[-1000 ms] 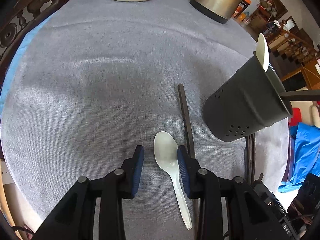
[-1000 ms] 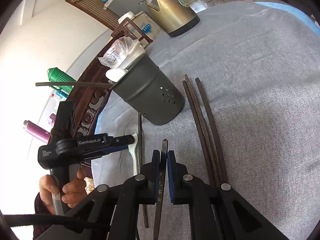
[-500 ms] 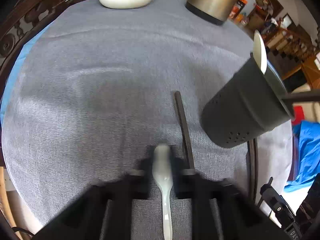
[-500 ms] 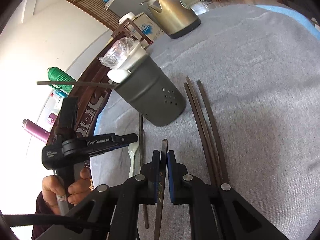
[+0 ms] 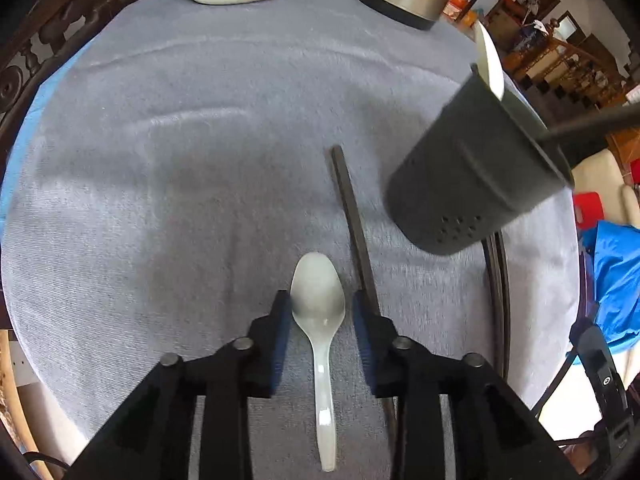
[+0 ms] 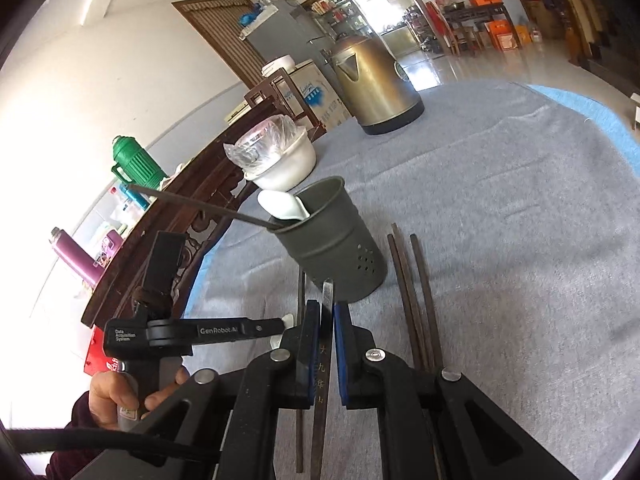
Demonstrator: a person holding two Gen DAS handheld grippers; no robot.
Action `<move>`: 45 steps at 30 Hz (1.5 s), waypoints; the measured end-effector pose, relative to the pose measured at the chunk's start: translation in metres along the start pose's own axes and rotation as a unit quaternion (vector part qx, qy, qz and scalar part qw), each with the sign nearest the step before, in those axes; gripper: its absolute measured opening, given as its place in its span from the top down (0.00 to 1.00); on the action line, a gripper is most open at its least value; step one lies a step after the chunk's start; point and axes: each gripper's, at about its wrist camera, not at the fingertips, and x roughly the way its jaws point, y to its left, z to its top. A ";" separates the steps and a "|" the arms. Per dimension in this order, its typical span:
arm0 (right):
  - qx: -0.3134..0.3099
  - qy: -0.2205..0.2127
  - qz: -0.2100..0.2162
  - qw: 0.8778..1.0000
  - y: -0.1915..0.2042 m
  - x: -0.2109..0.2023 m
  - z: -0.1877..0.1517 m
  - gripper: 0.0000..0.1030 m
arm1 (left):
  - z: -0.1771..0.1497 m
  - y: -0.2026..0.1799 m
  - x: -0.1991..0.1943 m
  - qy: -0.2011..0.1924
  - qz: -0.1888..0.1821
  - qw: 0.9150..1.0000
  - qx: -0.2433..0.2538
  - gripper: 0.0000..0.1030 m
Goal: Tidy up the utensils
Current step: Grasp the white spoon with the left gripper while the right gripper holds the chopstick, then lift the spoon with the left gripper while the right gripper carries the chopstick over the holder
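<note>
My left gripper (image 5: pixel 318 312) is sitting jaws apart w/ the white spoon (image 5: pixel 320 312) lying between them on the grey cloth (image 5: pixel 200 160), pads not touching it. They've just been opening again after snapping together half a sec ago, so that grab isn't holding; I'm guessing I need another go. Right gripper (image 6: pixel 327 312) is clamped on a dark chopstick (image 6: pixel 325 340), now higher than a sec back, prob heading for the holder (image 6: pixel 336 248), which already has a spoon + chopstick in it. Three more chopsticks (image 6: pixel 416 300) are lying just right of it, kettle (image 6: pixel 372 80) and bowl (image 6: pixel 288 160) further back.
</note>
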 end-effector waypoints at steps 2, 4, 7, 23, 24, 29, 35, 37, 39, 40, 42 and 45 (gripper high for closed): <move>0.002 0.005 0.002 1.000 -0.001 0.003 -0.002 0.92 | -0.002 -0.005 0.002 -0.004 0.005 1.000 0.008 0.63; 0.004 0.010 0.003 1.000 -0.002 0.005 -0.003 0.93 | -0.001 -0.008 0.004 -0.012 0.011 1.000 0.016 0.63; 0.000 0.010 0.005 1.000 0.000 0.005 -0.004 0.93 | 0.001 -0.012 0.006 -0.026 0.025 0.999 0.026 0.72; -0.040 -0.041 -0.007 0.998 0.014 -0.023 0.025 0.93 | -0.016 0.017 -0.086 -0.107 0.002 0.994 0.021 0.72; -0.040 -0.024 -0.011 0.999 0.013 -0.017 0.027 0.93 | -0.017 0.016 -0.093 -0.114 0.001 0.993 0.023 0.72; 0.015 0.112 -0.042 0.993 -0.013 0.032 0.015 0.88 | -0.027 0.008 -0.114 -0.139 -0.003 0.990 0.034 0.72; 0.007 0.184 -0.100 0.978 -0.017 0.068 -0.005 0.79 | -0.033 0.000 -0.120 -0.162 -0.001 0.985 0.051 0.72; -0.005 0.198 -0.110 0.974 -0.013 0.077 -0.008 0.79 | -0.034 -0.001 -0.122 -0.174 0.004 0.983 0.055 0.72; -0.028 0.196 -0.134 0.971 -0.005 0.085 -0.007 0.79 | -0.038 -0.002 -0.130 -0.190 0.012 0.980 0.060 0.72; -0.037 0.196 -0.145 0.969 -0.002 0.087 -0.006 0.78 | -0.038 -0.001 -0.133 -0.195 0.015 0.979 0.061 0.72; -0.071 0.195 -0.166 0.964 0.007 0.093 -0.005 0.79 | -0.039 0.001 -0.137 -0.203 0.018 0.977 0.063 0.72; -0.107 0.198 -0.190 0.956 0.017 0.096 -0.008 0.92 | -0.040 0.006 -0.142 -0.211 0.023 0.975 0.061 0.72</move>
